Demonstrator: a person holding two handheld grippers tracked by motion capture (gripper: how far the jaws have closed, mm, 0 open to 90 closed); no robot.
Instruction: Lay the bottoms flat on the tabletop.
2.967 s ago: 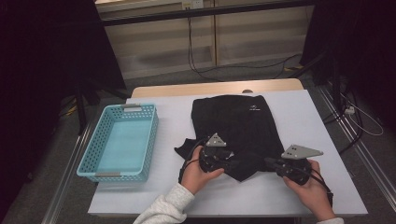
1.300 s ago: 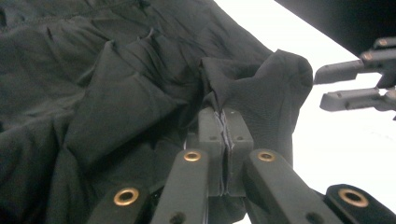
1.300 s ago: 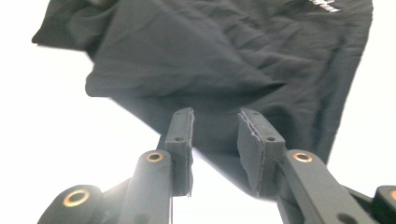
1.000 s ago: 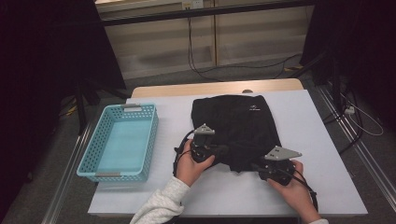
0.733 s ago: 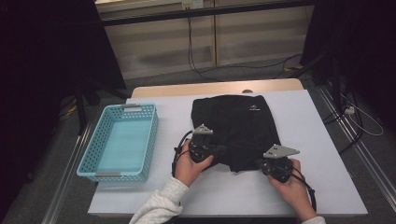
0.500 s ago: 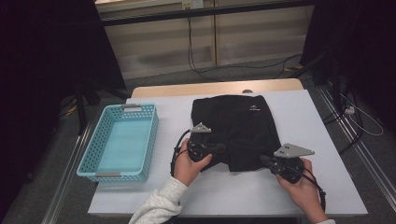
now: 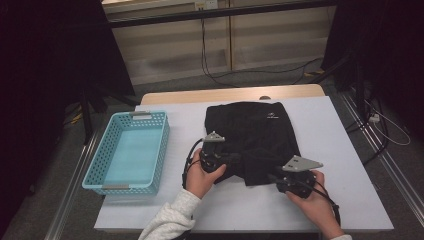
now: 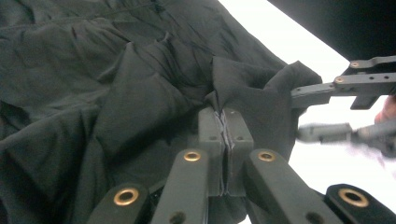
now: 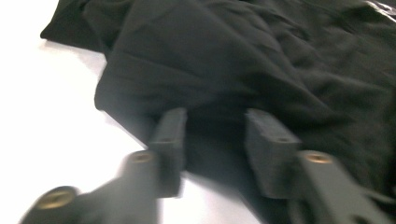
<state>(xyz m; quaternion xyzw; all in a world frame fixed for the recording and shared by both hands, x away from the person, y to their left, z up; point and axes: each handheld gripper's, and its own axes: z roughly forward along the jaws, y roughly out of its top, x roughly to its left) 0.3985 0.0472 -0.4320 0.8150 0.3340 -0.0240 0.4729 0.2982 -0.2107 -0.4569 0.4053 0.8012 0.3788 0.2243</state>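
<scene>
Folding step: my left gripper (image 8: 225, 135) pinches the shirt (image 7: 260, 135); my right gripper (image 9: 212, 140), jaws just opened, straddles its hem ahead and must close next.

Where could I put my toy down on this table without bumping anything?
The blue basket is empty inside. Bare white table lies right of the black garment, and a strip runs between the basket and the garment. The near middle is crowded: the left tongs pinch the cloth and the right tongs hover open at its edge.
</scene>
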